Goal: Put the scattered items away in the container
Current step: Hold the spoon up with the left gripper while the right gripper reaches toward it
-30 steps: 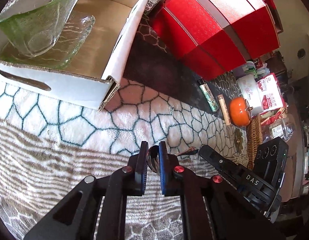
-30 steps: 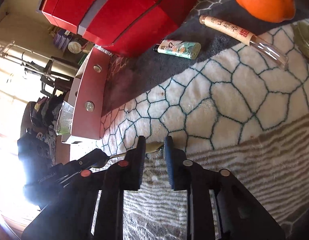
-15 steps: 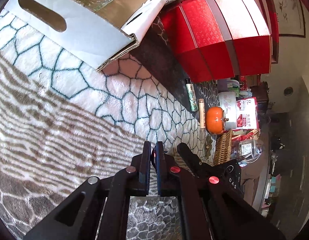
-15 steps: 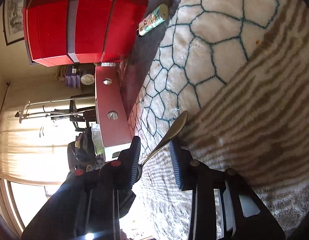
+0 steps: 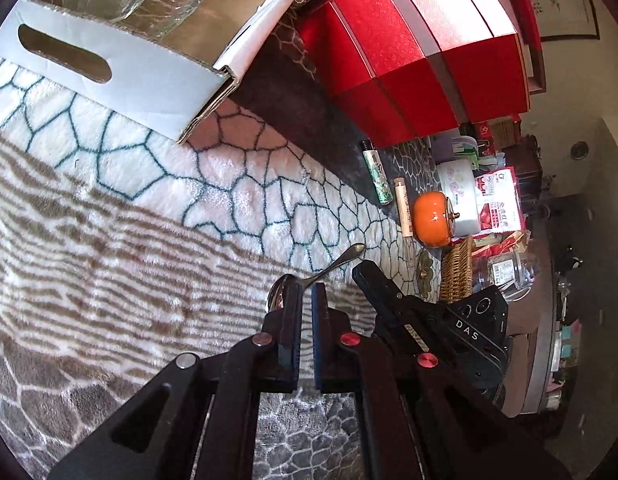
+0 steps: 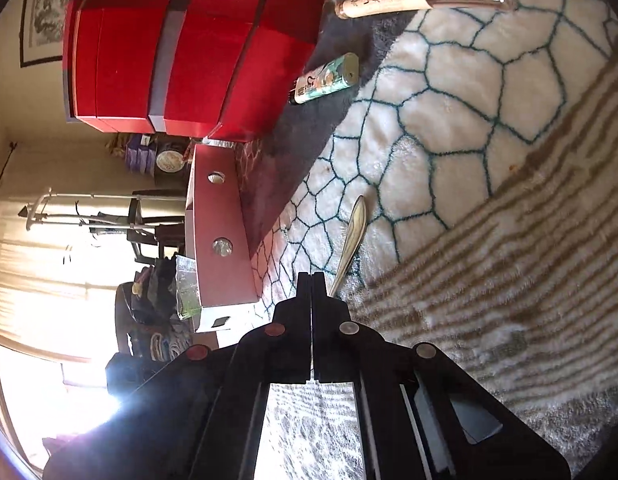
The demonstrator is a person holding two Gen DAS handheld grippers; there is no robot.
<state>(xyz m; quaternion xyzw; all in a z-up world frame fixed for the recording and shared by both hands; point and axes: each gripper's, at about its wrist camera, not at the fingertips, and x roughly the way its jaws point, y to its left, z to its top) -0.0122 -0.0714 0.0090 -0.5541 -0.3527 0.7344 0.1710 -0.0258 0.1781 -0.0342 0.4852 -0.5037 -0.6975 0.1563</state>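
**Q:** Left gripper, state?

**Me:** My left gripper (image 5: 306, 292) is drawn narrow, with only a thin slot between the pads. The spoon (image 5: 341, 260) sits at its tips. The bowl shows just outside the left finger, the neck crosses the slot at the very tip, and the handle runs up and to the right. I log it as pinched at the neck. I cannot tell whether the spoon clears the rug (image 5: 109, 240).

**Q:** Right gripper?

**Me:** My right gripper (image 6: 311, 280) has its fingers pressed flat together, and nothing shows between them. In the right wrist view the spoon handle rises from behind the right-hand finger, beside the jaws and not in them. In the left wrist view this gripper's tip lies just right of the spoon handle.

**Q:** Container?

**Me:** The cardboard box (image 5: 109, 60) is at the upper left of the left wrist view, on the rug and well apart from the spoon. Its white wall with the hand slot faces me. Glass dishes (image 5: 157, 0) lie inside.

**Q:** Other loose items?

**Me:** A lighter (image 5: 377, 178) and a tube (image 5: 403, 208) lie side by side on the dark band of the rug, near the red cabinet (image 5: 409, 52). An orange pumpkin-shaped pot (image 5: 431, 220) stands just beside the tube. All three are apart from both grippers.
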